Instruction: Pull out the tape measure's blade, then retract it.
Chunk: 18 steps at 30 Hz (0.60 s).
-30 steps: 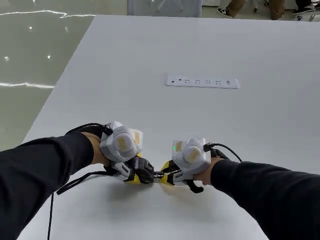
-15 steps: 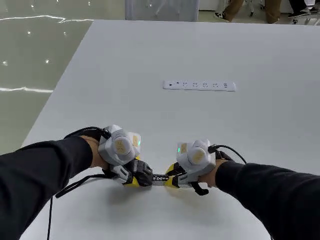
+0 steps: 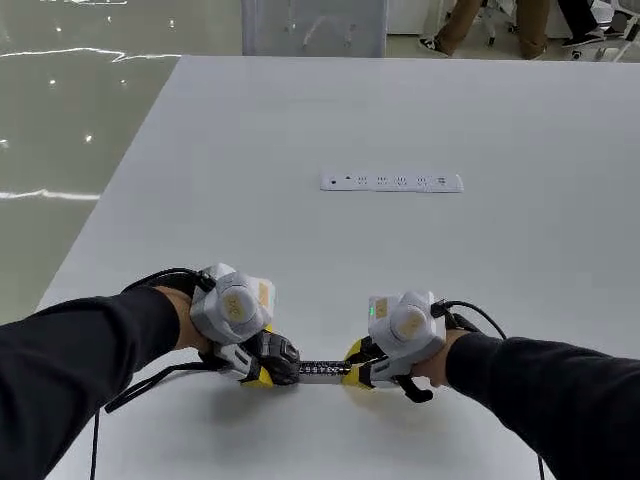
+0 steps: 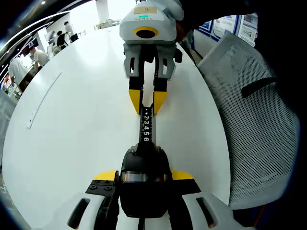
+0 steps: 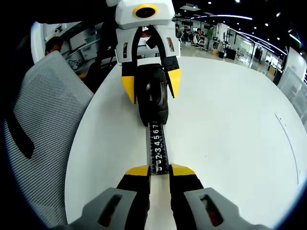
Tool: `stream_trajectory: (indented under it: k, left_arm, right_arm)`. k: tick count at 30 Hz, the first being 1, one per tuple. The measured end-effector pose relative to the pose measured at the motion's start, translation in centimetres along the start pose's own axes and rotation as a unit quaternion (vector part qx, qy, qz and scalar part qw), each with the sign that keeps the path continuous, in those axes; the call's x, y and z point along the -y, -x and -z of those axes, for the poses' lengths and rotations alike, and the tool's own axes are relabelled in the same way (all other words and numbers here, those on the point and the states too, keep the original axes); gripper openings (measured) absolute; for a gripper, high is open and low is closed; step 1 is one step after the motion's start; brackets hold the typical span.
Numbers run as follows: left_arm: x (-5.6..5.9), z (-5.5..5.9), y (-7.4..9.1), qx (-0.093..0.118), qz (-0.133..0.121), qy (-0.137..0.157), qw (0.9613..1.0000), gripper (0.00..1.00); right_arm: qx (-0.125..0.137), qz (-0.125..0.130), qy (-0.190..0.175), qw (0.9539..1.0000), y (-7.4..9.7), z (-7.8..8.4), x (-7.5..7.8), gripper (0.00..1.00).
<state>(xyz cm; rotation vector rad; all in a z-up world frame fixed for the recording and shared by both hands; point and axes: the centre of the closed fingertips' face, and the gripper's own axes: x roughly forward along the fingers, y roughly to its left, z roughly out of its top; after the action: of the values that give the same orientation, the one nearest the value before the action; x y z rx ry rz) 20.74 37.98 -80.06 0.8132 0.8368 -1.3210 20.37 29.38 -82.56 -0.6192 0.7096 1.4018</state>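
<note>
1. Both grippers have drawn apart along the lower edge of the head view since a second ago, and more tape shows between them.
2. Lower left of centre, the left gripper (image 3: 262, 365) is clamped around the tape measure's black case (image 3: 277, 357), down at the table (image 3: 420, 90).
3. From the case the blade (image 3: 322, 369) runs to the right. It is probably thin, springy steel that could kink or snap back, so it is best held at its end.
4. Lower right of centre, the right gripper (image 3: 356, 372) pinches the blade's tip.
5. The table is white and smooth. A power strip (image 3: 391, 182) lies mid-frame, well apart, and a glossy floor (image 3: 60, 120) fills the upper left.
</note>
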Motion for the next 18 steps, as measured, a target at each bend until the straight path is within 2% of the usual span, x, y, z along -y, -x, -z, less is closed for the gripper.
stream_trajectory:
  k: [18]
  left_arm:
    - [0.0,0.0,0.0,-0.001,0.000,-0.002,1.0000,0.35]
  right_arm:
    - [-0.006,0.007,-0.009,0.9999,1.8,1.9,0.1,0.11]
